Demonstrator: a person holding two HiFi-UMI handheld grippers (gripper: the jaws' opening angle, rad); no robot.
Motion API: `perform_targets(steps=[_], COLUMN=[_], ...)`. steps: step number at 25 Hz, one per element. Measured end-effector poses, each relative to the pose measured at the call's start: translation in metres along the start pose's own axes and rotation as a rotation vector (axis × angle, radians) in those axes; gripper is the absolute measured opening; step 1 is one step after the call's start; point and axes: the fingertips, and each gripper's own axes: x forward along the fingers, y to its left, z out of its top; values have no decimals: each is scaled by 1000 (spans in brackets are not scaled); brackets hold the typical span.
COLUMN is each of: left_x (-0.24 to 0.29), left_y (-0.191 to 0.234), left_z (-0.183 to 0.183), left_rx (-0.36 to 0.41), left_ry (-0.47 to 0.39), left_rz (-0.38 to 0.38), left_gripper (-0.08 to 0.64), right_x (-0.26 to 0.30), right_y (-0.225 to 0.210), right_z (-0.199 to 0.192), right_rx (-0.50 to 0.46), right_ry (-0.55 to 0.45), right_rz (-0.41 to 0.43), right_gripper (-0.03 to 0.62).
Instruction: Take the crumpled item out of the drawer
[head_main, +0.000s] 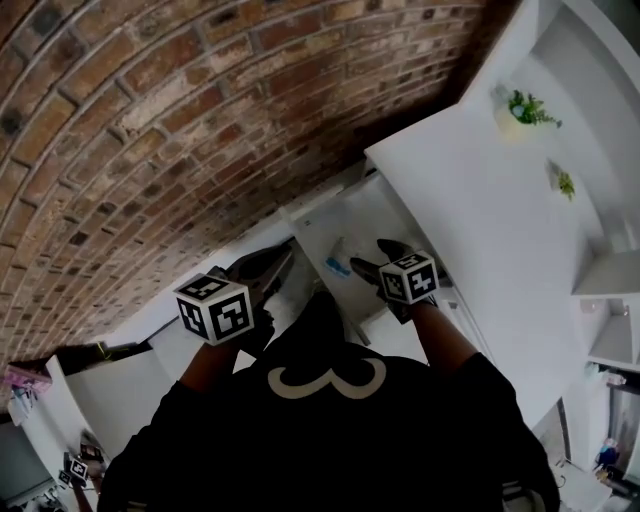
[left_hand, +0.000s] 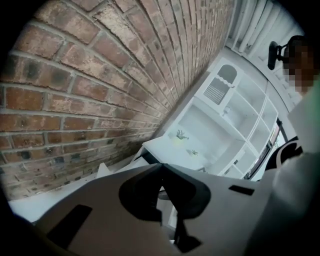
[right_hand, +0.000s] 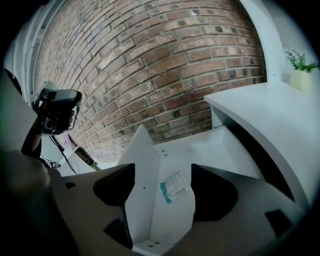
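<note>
right gripper view: open drawer (right_hand: 142, 185) holds crumpled item (right_hand: 174, 186), teal-edged.

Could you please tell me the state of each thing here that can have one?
Drawer: open.
Crumpled item: lying on the drawer floor, not gripped.
Right gripper: jaws apart, empty, aimed into the drawer.
Left gripper: jaws together, nothing between them.
Potted plant: upright.

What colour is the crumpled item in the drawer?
The crumpled item is white with a teal edge, clearest in the right gripper view.
</note>
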Motion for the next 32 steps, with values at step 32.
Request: perform_targets(steps=[32], left_x=[-8], left_y=[119], left_z=[-29], left_rx=[-162], left_ry=[42], left_rz=[266], left_gripper=[3], right_x=[134], right_y=[-58], right_z=[-92], right_rx=[99], right_ry=[338], right_rz=[-146], right_gripper=[281])
